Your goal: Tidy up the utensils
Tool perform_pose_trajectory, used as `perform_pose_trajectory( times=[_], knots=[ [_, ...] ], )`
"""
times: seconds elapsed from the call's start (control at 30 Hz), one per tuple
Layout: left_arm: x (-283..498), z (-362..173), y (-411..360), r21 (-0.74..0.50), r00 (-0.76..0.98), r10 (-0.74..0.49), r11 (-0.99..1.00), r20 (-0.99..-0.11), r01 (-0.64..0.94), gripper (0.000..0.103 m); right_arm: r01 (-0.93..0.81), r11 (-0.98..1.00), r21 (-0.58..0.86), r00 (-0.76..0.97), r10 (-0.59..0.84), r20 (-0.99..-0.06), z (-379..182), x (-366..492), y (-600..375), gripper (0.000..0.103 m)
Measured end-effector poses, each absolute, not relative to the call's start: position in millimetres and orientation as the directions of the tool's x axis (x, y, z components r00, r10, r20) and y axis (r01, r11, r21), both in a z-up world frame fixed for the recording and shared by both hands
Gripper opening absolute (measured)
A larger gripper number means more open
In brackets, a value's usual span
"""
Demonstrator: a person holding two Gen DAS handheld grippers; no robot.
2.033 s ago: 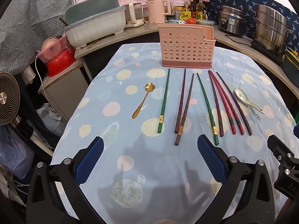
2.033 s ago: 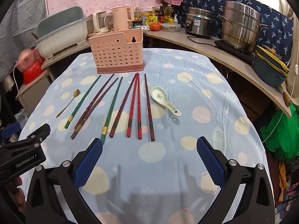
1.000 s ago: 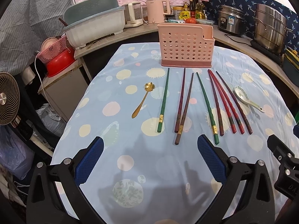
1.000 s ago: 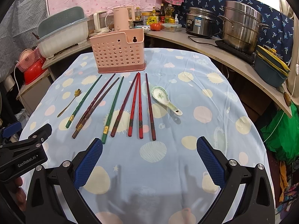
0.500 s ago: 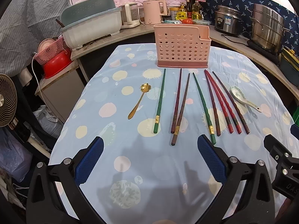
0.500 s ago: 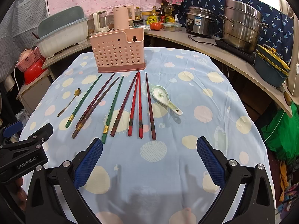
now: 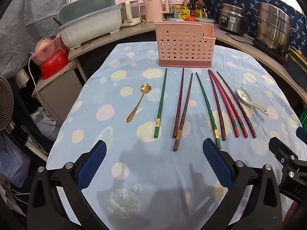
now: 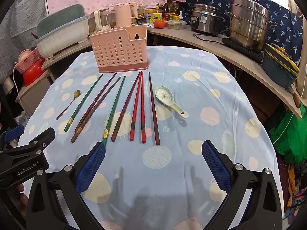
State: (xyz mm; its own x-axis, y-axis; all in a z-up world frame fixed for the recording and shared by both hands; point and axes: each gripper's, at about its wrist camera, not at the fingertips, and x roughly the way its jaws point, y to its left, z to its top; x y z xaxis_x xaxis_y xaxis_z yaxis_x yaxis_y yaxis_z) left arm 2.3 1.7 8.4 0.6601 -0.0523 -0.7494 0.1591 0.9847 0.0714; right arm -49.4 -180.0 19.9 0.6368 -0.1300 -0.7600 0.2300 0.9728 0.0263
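Chopsticks [image 7: 212,108] lie in a row on the surface [image 8: 211,134] just ahead of your left tongs [image 7: 153,166] and right tongs [image 8: 153,164], both spread wide and empty. Your left tool reads "GenRobot.AI". Beyond the row stands the pink holder [image 8: 120,52]; its contents are hidden. A gold spoon [image 7: 137,103] lies left, a ceramic spoon [image 8: 168,100] right.

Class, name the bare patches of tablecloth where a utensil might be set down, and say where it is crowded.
Free: the cloth right of the ceramic spoon up to the table edge, and the near strip between the chopsticks' ends and the grippers. Crowded: the row from the gold spoon across to the ceramic spoon, before the pink holder.
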Motion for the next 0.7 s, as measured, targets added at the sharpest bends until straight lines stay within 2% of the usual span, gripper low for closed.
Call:
perform_pose_trajectory(
  times=[0.7],
  knots=[
    [60,-17,19,0.028,0.605,-0.058,0.991,-0.794,0.133,0.096,0.274,0.961,0.027,0.613,-0.153,-0.775,6,3,-213,0.096]
  ],
)
